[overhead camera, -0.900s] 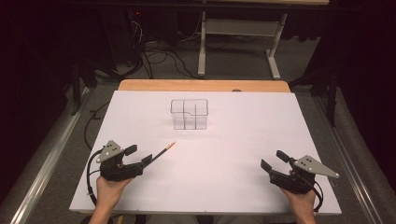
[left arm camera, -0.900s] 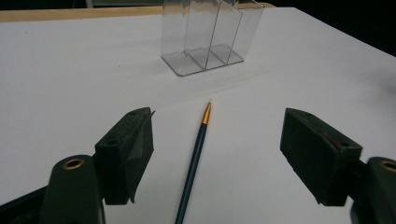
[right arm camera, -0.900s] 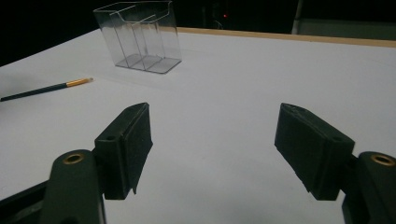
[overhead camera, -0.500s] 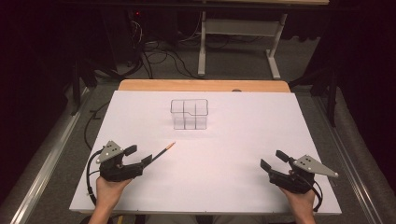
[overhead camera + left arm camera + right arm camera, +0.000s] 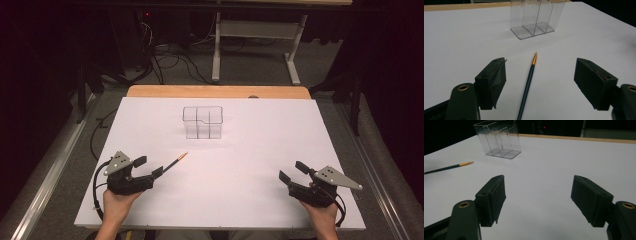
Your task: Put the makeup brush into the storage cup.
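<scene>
No writing can be read on any item. There are two grippers, one pen and one clear organizer. At the near left, the left gripper (image 5: pixel 152 169) has its jaws spread wide, and the pen (image 5: pixel 527 83) lies flat on the white table (image 5: pixel 250 150) between them, untouched. At the near right, the right gripper (image 5: pixel 291 170) is released too. Farther away stands the organizer (image 5: pixel 202 121). Nothing has moved since the earlier frames.

Before you lies a white table top (image 5: pixel 260 150) with a wooden strip (image 5: pixel 215 91) along its far edge. Beyond it, a grey metal stand (image 5: pixel 252 45) and tangled cables (image 5: pixel 165 55) sit on the dark floor.
</scene>
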`<state>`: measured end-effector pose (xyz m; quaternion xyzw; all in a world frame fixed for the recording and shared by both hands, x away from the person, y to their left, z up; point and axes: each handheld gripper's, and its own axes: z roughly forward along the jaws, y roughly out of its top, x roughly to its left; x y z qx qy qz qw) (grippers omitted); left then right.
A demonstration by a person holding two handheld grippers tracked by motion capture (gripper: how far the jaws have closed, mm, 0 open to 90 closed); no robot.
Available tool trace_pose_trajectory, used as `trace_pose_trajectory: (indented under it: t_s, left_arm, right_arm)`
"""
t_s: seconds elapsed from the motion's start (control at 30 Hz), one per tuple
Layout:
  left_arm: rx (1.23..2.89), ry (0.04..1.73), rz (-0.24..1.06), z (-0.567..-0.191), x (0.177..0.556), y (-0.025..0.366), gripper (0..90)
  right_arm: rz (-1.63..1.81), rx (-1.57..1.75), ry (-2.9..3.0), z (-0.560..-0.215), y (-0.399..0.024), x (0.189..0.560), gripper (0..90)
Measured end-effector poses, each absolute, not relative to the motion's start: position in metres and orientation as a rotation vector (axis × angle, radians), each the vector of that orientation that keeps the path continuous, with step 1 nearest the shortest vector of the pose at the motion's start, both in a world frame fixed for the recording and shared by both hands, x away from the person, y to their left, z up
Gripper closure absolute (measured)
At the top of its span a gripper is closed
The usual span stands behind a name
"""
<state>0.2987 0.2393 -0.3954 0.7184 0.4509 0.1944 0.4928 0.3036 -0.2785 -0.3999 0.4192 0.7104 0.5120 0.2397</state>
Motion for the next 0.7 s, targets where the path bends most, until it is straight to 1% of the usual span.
trace_pose_trajectory:
  t_s: [0.43,0.7]
  left_arm:
    - [1.744,1.082,0.474,-0.394,0.295,0.234,26.3]
    - [1.771,1.072,0.437,-0.393,0.303,0.223,25.0]
  right_arm:
    - [1.412,1.156,1.94,-0.4,-0.279,0.303,29.6]
    - [1.417,1.163,1.932,-0.4,-0.281,0.303,29.6]
